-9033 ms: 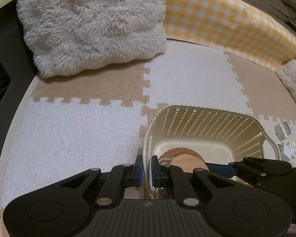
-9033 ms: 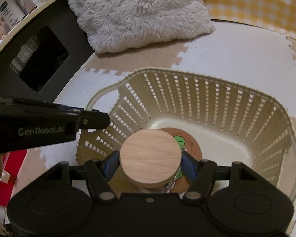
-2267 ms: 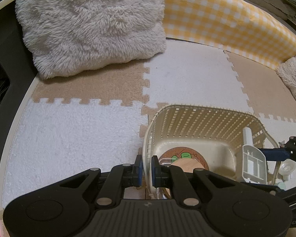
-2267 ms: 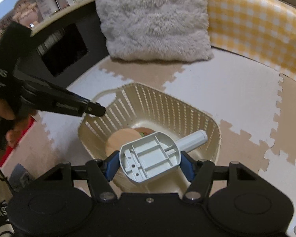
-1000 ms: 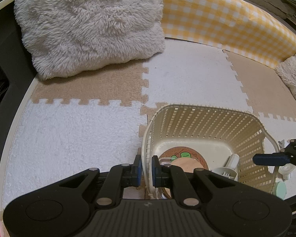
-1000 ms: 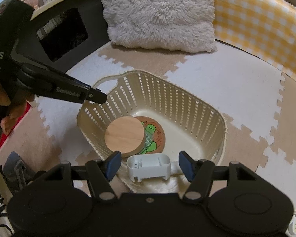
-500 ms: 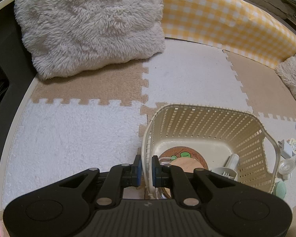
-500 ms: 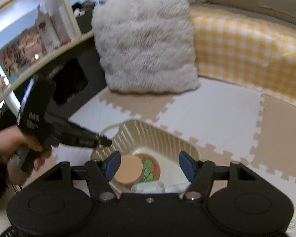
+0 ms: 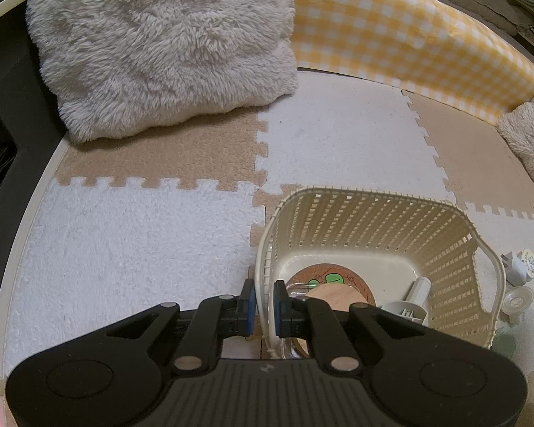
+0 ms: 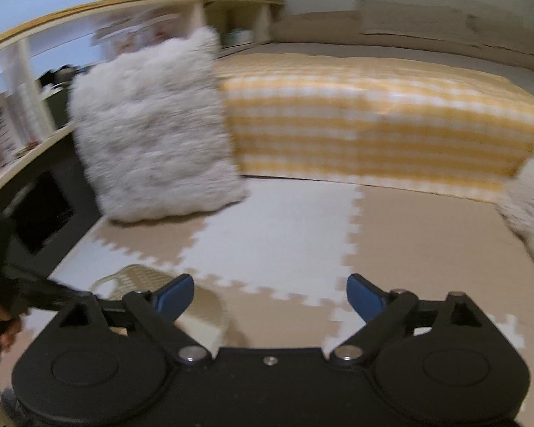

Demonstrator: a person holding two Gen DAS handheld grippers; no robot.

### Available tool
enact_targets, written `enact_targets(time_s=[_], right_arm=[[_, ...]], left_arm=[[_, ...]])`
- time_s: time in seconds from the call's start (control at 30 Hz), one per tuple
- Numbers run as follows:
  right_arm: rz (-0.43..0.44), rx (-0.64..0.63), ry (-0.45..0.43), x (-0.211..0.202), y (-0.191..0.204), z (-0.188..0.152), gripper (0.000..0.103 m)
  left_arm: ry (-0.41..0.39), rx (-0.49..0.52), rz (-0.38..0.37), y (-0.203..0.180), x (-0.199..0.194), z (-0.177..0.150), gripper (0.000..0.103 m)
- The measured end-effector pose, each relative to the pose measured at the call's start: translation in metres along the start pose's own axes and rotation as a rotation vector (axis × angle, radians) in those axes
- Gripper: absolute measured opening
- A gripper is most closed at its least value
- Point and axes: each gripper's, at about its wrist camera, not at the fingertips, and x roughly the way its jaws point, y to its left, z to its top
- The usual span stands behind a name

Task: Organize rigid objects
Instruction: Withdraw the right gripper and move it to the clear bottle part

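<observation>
From my left wrist view I start at the far left: a shaggy grey-white cushion (image 9: 160, 46) leans at the back, on a floor of interlocking foam mat tiles (image 9: 124, 242) in white and tan. Behind them runs a yellow-and-white checked bolster (image 9: 409, 32). My left gripper (image 9: 264, 300) is clenched on the near left rim of the cream slatted basket (image 9: 373, 220), one blue pad outside the wall and one inside. In the basket I note a round cork coaster (image 9: 333, 279) with a green cartoon print lying flat on the floor of it, a round wooden lid (image 9: 334, 297) resting partly over the coaster, and a grey plastic scoop-like piece (image 9: 411, 302) propped against the right wall with its handle pointing up. Right of the basket, on the mat, lie a small white plug-like item (image 9: 516, 267), a clear round cap (image 9: 519, 300) and a pale green object (image 9: 505, 341) that is mostly hidden by the basket.

The right wrist view is blurred. My right gripper (image 10: 270, 293) is released, its jaws opening wide with nothing between them, over bare mat. The basket shows only at lower left there, with a hand (image 10: 3, 323) on the other tool's grip at the left edge.
</observation>
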Motion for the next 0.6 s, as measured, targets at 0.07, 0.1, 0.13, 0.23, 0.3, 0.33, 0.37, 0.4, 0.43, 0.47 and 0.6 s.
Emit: enact_targets(time_s=[0.07, 0.1, 0.13, 0.23, 0.3, 0.33, 0.37, 0.4, 0.43, 0.47, 0.6], right_arm=[[-0.053, 0.025, 0.012, 0.003, -0.010, -0.002, 0.097], [-0.081, 0.034, 0.021, 0.005, -0.014, -0.003, 0.098], [-0.110, 0.045, 0.030, 0.007, -0.019, -0.005, 0.100], [-0.195, 0.095, 0.069, 0.016, -0.034, -0.013, 0.103], [-0.247, 0.141, 0.113, 0.022, -0.043, -0.020, 0.103], [-0.267, 0.159, 0.127, 0.024, -0.048, -0.024, 0.103], [-0.291, 0.181, 0.148, 0.026, -0.052, -0.028, 0.103], [-0.311, 0.203, 0.162, 0.027, -0.056, -0.033, 0.103], [-0.331, 0.235, 0.177, 0.028, -0.060, -0.037, 0.103], [-0.343, 0.273, 0.197, 0.029, -0.065, -0.042, 0.103], [-0.325, 0.439, 0.262, 0.032, -0.078, -0.061, 0.103]], left_arm=[[0.000, 0.000, 0.000, 0.000, 0.000, 0.000, 0.009], [0.000, 0.000, 0.000, 0.000, 0.000, 0.000, 0.009], [0.000, 0.000, 0.000, 0.000, 0.000, 0.000, 0.009], [0.001, 0.000, 0.000, 0.000, 0.000, 0.000, 0.009], [0.000, -0.001, -0.001, 0.000, 0.000, 0.000, 0.009], [0.000, -0.001, -0.001, 0.000, 0.000, 0.000, 0.009], [0.000, -0.001, -0.001, 0.000, 0.000, 0.000, 0.009], [0.000, 0.000, 0.000, 0.000, 0.000, 0.000, 0.009], [0.000, 0.000, 0.000, 0.000, 0.000, 0.000, 0.009], [0.000, 0.000, 0.000, 0.000, 0.000, 0.000, 0.009], [0.000, 0.000, 0.000, 0.000, 0.000, 0.000, 0.009]])
